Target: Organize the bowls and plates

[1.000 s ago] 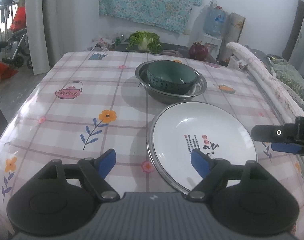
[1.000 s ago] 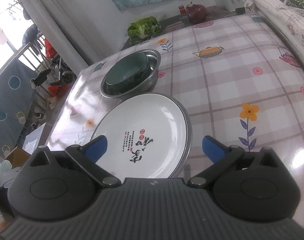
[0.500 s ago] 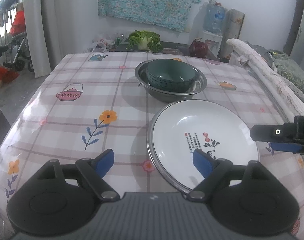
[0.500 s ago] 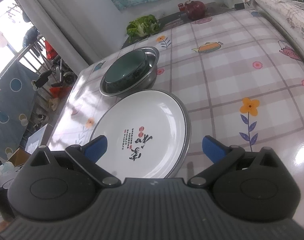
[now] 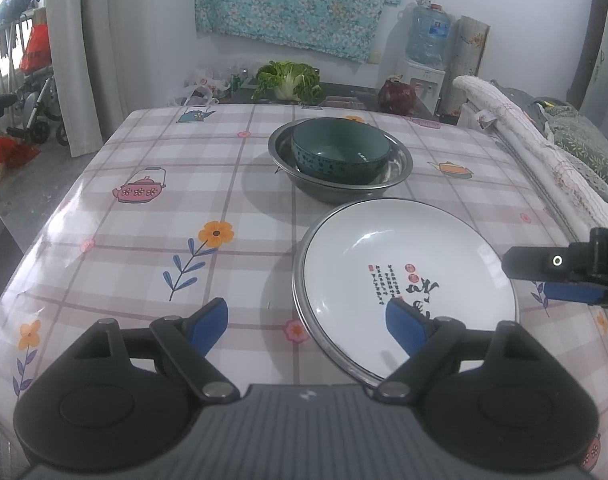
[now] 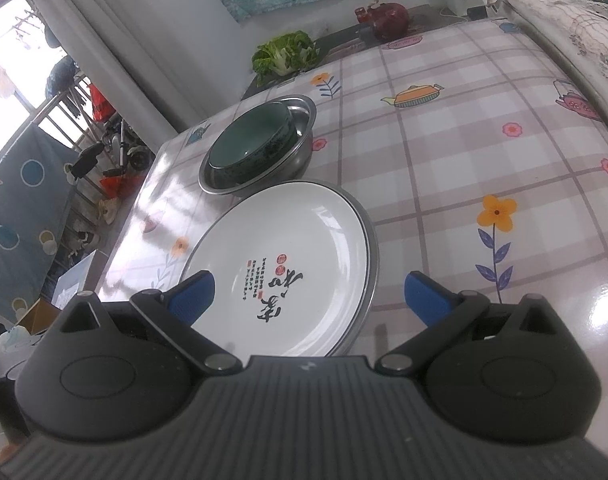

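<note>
A white plate (image 5: 404, 272) with black script and red marks lies stacked on a metal plate on the checked tablecloth; it also shows in the right wrist view (image 6: 284, 264). Behind it a dark green bowl (image 5: 340, 152) sits inside a steel bowl (image 5: 396, 168), seen too in the right wrist view, green bowl (image 6: 248, 148), steel bowl (image 6: 300, 120). My left gripper (image 5: 307, 318) is open and empty above the plate's near left edge. My right gripper (image 6: 310, 294) is open and empty over the plate's near edge; its finger shows at the right of the left wrist view (image 5: 560, 276).
The table (image 5: 144, 240) has a plaid cloth with teapot and flower prints. A green cabbage (image 5: 288, 80) and a dark red pot (image 5: 396, 96) sit on a low surface behind it. A padded rail (image 5: 536, 160) runs along the right side.
Both grippers have pulled back and risen slightly from the plate, staying open. The plates and bowls have not moved.
</note>
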